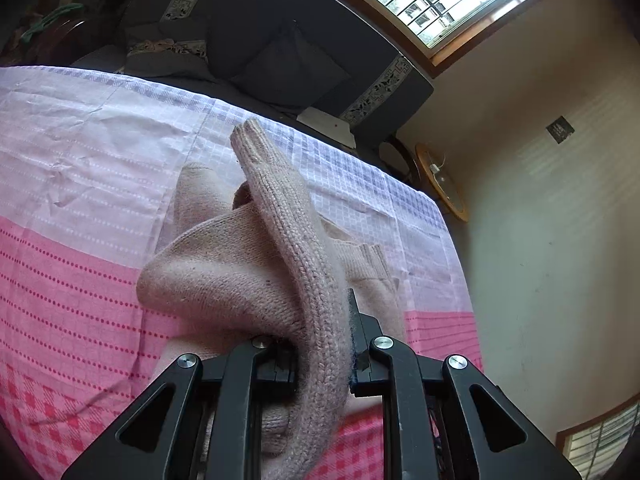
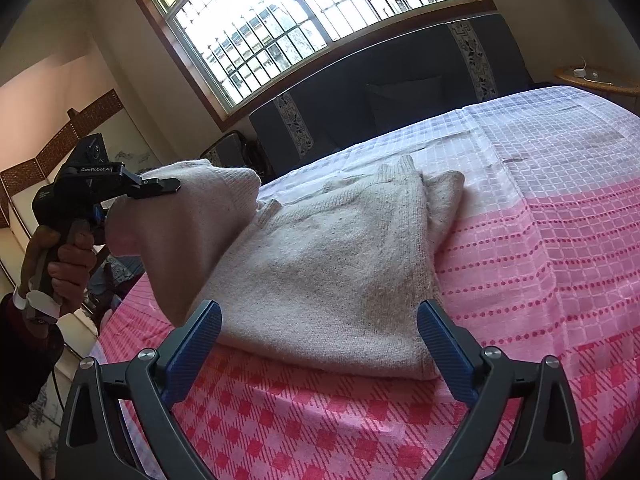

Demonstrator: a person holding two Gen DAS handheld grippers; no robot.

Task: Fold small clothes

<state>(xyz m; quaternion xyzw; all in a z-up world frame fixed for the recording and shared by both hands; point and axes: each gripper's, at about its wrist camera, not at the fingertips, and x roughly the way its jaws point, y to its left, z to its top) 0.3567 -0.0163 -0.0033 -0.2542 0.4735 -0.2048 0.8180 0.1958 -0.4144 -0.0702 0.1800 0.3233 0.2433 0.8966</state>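
Beige knit sweater (image 2: pixel 328 276) lies on the pink cloth (image 2: pixel 540 280), its near hem just ahead of the wide-open, empty right claw (image 2: pixel 320 344). Left claw (image 1: pixel 320 344) pinches one sleeve (image 1: pixel 280 208), lifted off the cloth.

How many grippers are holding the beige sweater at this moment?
1. The left gripper is shut on a lifted part of the beige sweater, at its left side. The right gripper is open, near the sweater's front edge, holding nothing.
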